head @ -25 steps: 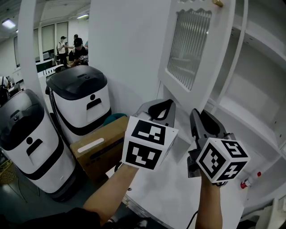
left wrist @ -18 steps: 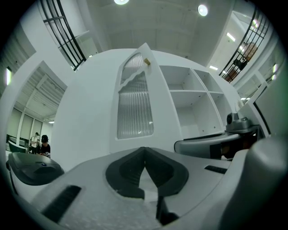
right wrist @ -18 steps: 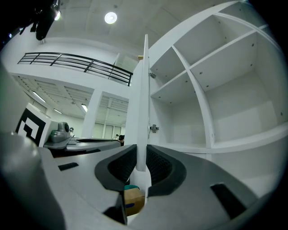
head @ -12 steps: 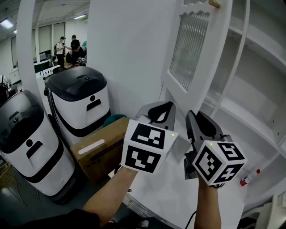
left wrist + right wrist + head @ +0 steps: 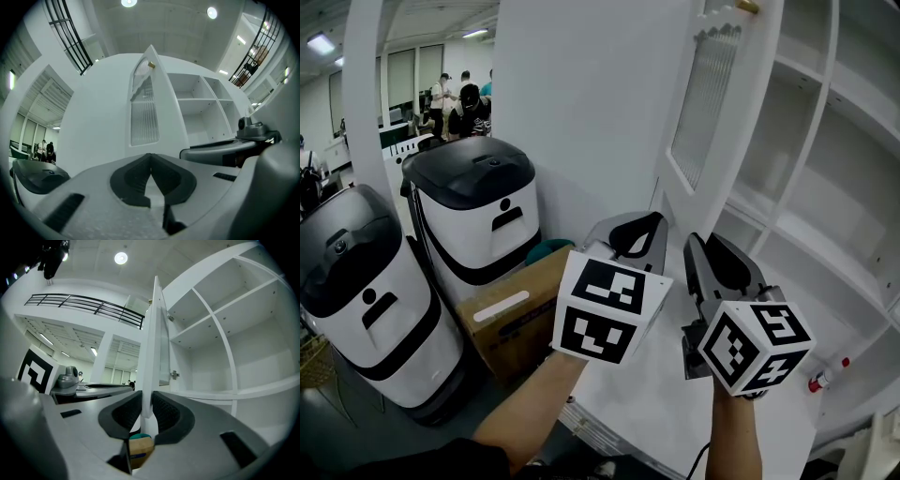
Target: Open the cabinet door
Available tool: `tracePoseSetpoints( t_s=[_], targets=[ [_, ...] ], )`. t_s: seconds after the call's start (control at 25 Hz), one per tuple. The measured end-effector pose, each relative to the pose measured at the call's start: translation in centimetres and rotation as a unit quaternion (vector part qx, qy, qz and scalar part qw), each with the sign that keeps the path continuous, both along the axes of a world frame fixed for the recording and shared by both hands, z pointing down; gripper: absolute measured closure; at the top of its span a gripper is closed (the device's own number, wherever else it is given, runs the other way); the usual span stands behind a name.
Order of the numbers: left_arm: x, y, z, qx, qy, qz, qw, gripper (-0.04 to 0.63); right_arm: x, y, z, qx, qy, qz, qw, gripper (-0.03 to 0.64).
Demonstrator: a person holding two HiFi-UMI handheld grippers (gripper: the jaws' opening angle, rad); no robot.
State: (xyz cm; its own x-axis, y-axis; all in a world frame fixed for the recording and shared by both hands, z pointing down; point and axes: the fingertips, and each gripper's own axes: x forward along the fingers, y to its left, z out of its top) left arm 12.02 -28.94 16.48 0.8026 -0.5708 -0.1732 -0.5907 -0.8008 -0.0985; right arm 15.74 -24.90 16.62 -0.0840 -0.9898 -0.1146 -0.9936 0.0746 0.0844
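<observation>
White bin with a black lid [image 5: 473,220] on the floor [image 5: 323,422], a second bin [image 5: 366,300] just beside it, cardboard box [image 5: 511,314] right next to them, people [image 5: 469,105] way back.

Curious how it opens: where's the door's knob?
Head view, top right: the brass knob sits on the open cabinet door, above its ribbed glass panel.

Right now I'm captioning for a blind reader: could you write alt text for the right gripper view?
The edge of the open cabinet door stands between the fingers of the right gripper, which touch it on both sides but have just been opening. White cabinet shelves lie to the right; a cardboard box shows below.
</observation>
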Motion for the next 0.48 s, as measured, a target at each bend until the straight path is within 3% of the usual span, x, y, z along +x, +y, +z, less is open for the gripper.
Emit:
tracePoseSetpoints(
  t_s=[0.48],
  targets=[
    [-3.1,-0.7,0.0,0.002,-0.001,-0.02,0.9998,0.581,-3.4,-1.0,0.0,0.001,0.007,-0.018,1.0,0.537]
  ],
)
